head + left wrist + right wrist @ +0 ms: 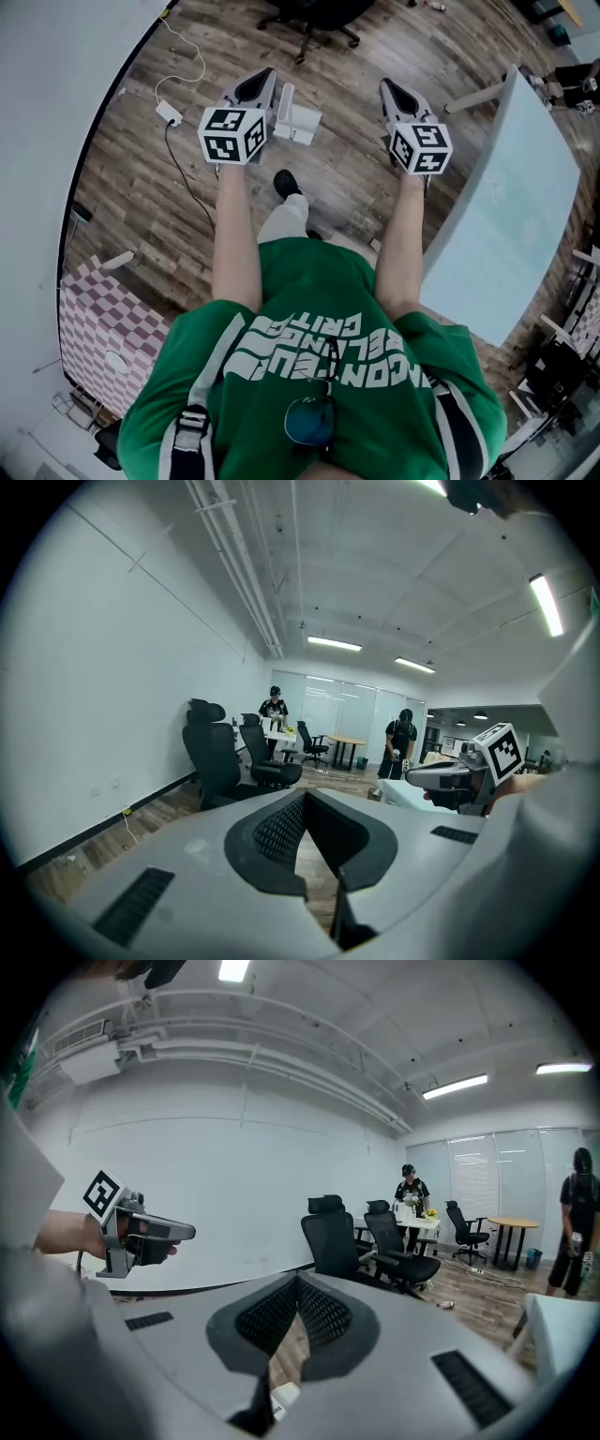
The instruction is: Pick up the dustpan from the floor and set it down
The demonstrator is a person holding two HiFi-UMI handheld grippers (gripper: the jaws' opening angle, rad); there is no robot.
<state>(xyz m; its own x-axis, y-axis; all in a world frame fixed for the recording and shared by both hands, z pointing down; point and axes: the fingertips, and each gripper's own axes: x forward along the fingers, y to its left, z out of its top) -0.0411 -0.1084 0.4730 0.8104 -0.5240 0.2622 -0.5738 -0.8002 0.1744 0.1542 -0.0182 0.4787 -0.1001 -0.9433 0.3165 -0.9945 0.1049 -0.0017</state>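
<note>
We hold left gripper and right gripper out side by side, upper centre, near level. Both jaws closed, empty. White dustpan on floor between them.

Wood-plank floor with a white dustpan, a white charger with its cable, and an office chair base on it.

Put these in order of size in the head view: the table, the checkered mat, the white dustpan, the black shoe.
1. table
2. checkered mat
3. white dustpan
4. black shoe
The last two look close, and the trouser leg hides part of the shoe.
</note>
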